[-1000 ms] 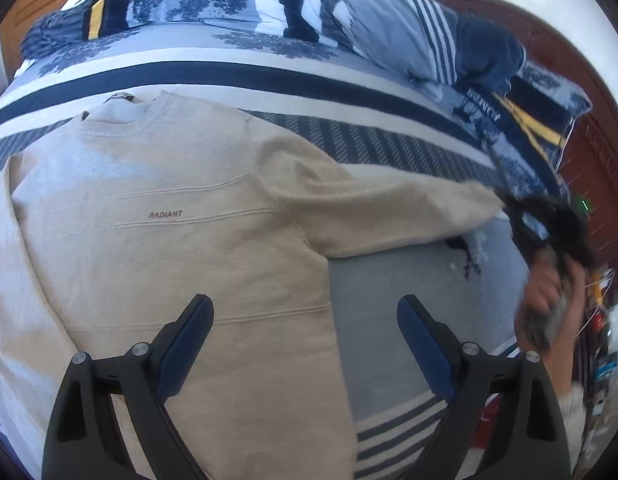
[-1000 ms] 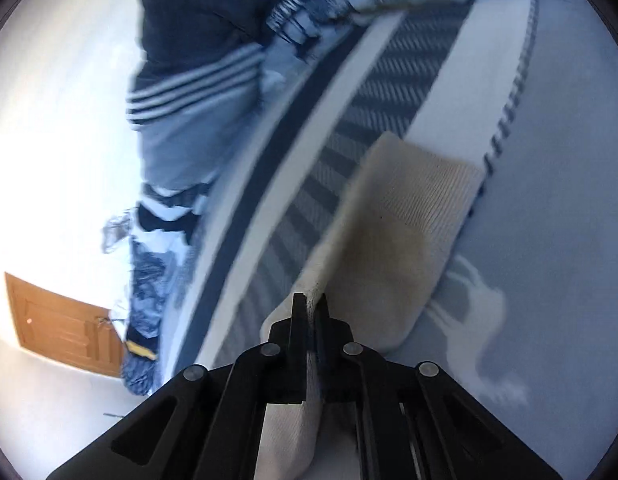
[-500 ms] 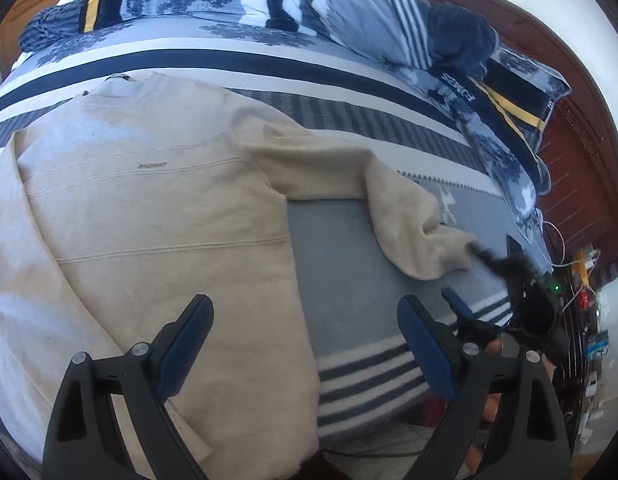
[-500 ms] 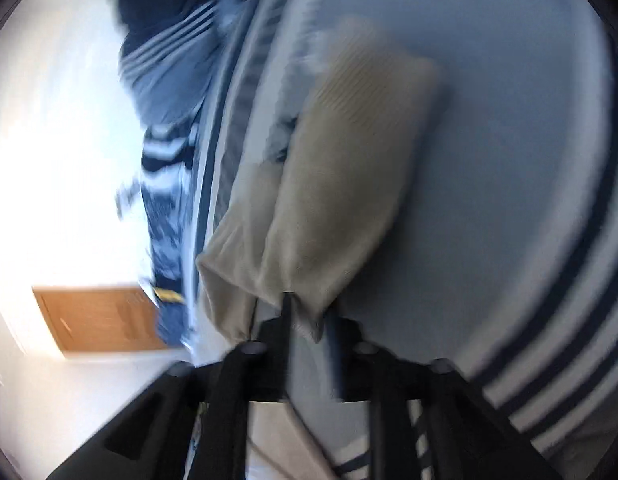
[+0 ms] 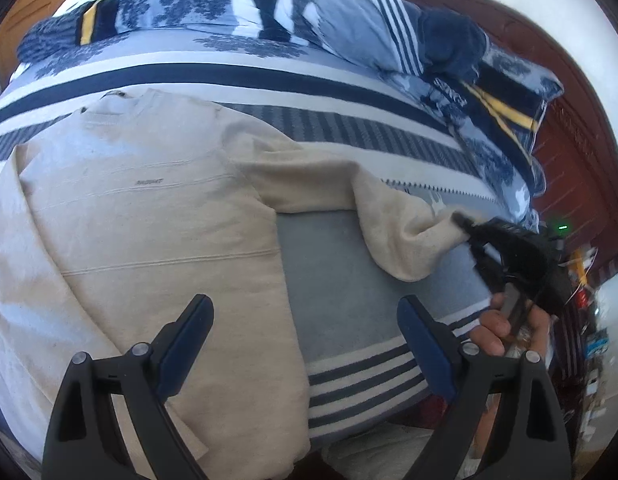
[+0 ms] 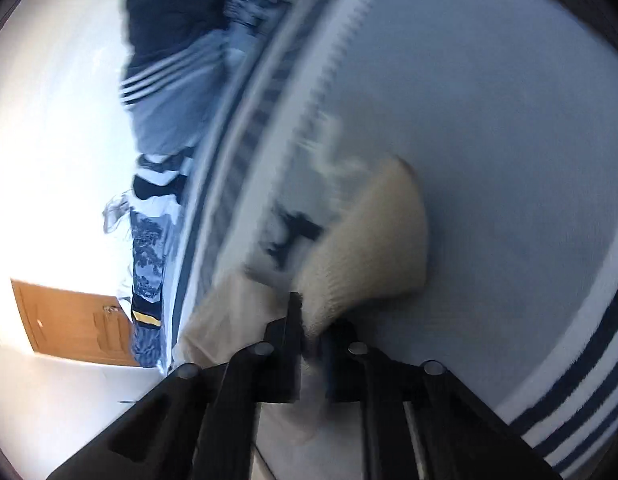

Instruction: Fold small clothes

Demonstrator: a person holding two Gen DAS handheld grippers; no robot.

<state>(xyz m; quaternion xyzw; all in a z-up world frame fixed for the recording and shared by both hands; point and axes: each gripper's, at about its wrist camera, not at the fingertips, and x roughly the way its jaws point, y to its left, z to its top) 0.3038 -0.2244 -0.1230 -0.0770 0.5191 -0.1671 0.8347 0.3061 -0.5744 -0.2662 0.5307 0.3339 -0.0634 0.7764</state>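
Observation:
A beige sweatshirt (image 5: 149,216) lies face up and flat on the striped bed cover (image 5: 349,308). Its right sleeve (image 5: 349,192) runs out sideways, then bends down toward the bed's front edge. My right gripper (image 5: 463,222) is shut on the sleeve's cuff (image 6: 365,256) and holds it just above the cover; in the right wrist view the gripper (image 6: 309,320) pinches the ribbed cuff. My left gripper (image 5: 305,320) is open and empty, hovering over the sweatshirt's lower right hem.
A rumpled blue, white and navy quilt (image 5: 349,28) is piled along the far side of the bed. A dark wooden headboard (image 5: 569,128) stands at the right. A wooden door (image 6: 69,324) is beyond the bed.
My right gripper has pulled the cuff from straight out to the side down toward the bed's front edge, bending the sleeve. My left gripper stays open over the hem.

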